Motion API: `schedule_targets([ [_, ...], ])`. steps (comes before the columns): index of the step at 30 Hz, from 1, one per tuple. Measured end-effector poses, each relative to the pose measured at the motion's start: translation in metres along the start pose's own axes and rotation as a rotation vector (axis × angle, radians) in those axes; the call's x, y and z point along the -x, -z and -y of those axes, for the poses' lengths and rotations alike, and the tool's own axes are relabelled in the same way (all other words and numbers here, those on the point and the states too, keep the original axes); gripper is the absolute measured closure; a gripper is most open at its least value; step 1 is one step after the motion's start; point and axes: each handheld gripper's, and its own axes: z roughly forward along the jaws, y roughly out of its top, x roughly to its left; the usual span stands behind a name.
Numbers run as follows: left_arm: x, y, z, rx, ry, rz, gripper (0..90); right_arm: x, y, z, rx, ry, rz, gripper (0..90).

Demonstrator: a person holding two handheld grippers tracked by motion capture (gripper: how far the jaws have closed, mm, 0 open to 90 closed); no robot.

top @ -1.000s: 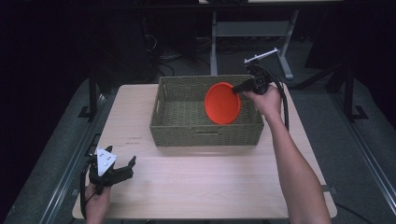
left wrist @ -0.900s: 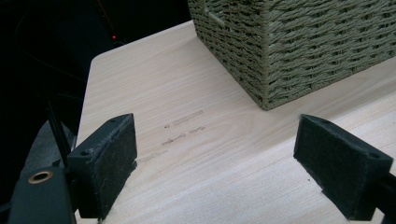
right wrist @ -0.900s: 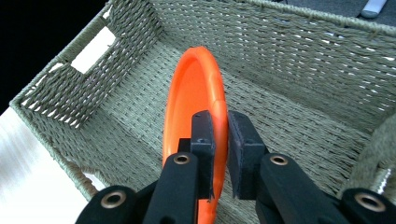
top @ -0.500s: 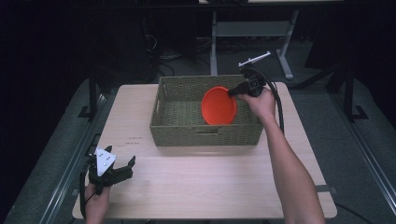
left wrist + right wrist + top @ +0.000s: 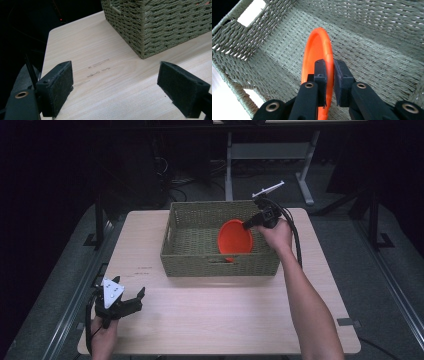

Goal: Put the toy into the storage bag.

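Gripper: right gripper (image 5: pixel 329 75), black jaws clamped on a rim.
Held: round orange plastic plate (image 5: pixel 315 53), standing on edge.
Surroundings: green woven wicker basket (image 5: pixel 374 40); plate inside it, above the woven floor.
Openings: handle slots at left.

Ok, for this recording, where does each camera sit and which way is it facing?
High view: above the person's side, looking forward and down on the table; both forearms and each hand-held gripper show.
Left gripper view: rides the left hand-held gripper, looking along its open jaws at the wicker basket.
Right gripper view: rides the right hand-held gripper, looking into the basket, shut on the orange plate.
All share the basket.
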Motion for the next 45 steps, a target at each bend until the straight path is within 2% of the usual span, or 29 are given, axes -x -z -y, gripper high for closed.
schedule_targets([
  [5, -0.001, 0.001, 0.000, -0.001, -0.005, -0.002, 12.8, -0.003, -0.005, -0.001, -0.011, -0.005, -0.001, 81.3],
  [10, -0.001, 0.001, 0.000, -0.002, -0.002, -0.003, 12.8, -0.004, -0.009, 0.000, -0.037, 0.014, 0.020, 81.2],
  [18, -0.001, 0.000, 0.000, 0.001, 0.004, -0.002, 12.8, -0.002, -0.011, 0.000, -0.058, 0.005, 0.034, 80.3],
  [21, -0.001, 0.000, 0.000, 0.000, 0.000, -0.002, 12.8, 0.000, -0.010, 0.001, -0.062, 0.000, 0.027, 79.2],
  [24, 0.000, 0.000, 0.000, 0.004, -0.001, -0.003, 12.8, -0.001, -0.009, 0.001, -0.074, 0.007, 0.042, 75.3],
  [34, 0.000, 0.001, 0.000, 0.003, -0.001, -0.004, 12.9, 0.005, -0.006, 0.007, -0.064, 0.000, 0.058, 71.7],
  [39, 0.000, 0.000, 0.000, 0.003, 0.001, -0.005, 12.8, 0.010, -0.004, 0.010, -0.060, -0.026, 0.066, 69.2],
  [45, 0.000, 0.000, -0.001, 0.001, -0.001, -0.004, 12.9, 0.013, -0.003, 0.012, -0.067, -0.031, 0.052, 68.8],
])
